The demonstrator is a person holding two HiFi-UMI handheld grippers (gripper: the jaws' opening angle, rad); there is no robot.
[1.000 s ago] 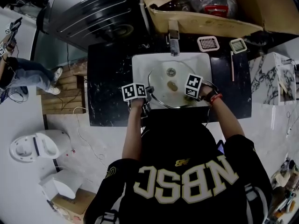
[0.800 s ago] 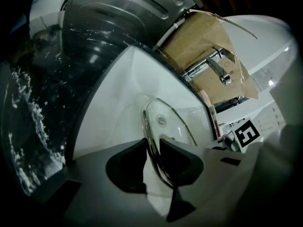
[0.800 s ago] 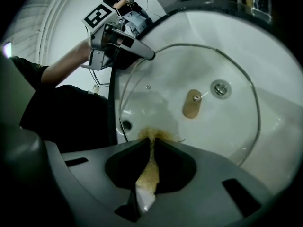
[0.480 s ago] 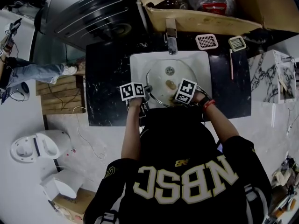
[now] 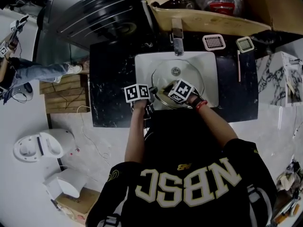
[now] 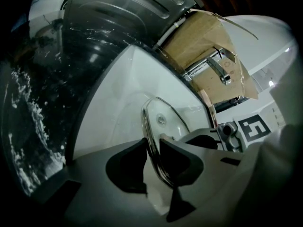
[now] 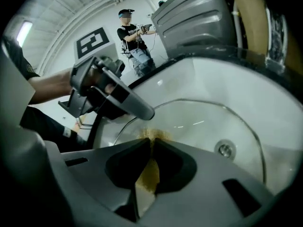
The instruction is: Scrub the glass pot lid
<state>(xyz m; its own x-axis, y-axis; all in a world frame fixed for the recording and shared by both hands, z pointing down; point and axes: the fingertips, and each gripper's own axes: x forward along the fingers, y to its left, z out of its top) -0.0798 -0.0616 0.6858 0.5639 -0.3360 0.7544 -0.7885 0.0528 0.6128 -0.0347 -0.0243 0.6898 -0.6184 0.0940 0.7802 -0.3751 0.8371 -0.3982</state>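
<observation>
The glass pot lid (image 5: 182, 72) stands tilted in the white sink (image 5: 208, 63). My left gripper (image 6: 152, 143) is shut on the lid's metal rim (image 6: 147, 122) at its left edge, where its marker cube (image 5: 137, 92) shows in the head view. My right gripper (image 7: 152, 143) is shut on a yellow-brown scrub pad (image 7: 147, 171), whose tip presses on the lid's glass (image 7: 208, 122) close to the left gripper (image 7: 111, 91). In the head view the right gripper's cube (image 5: 181, 91) sits over the lid's near left part and hides the pad.
A chrome faucet (image 5: 177, 39) stands behind the sink on a black counter (image 5: 111, 74). Pink (image 5: 214, 42) and green (image 5: 245, 44) grids lie at the back right, below a cardboard box (image 5: 208, 18). The drain (image 7: 225, 149) shows through the glass. Another person (image 7: 132, 37) stands far off.
My right gripper has swept left across the lid with the pad, ending close to the left gripper. The left gripper has kept its hold on the rim.
</observation>
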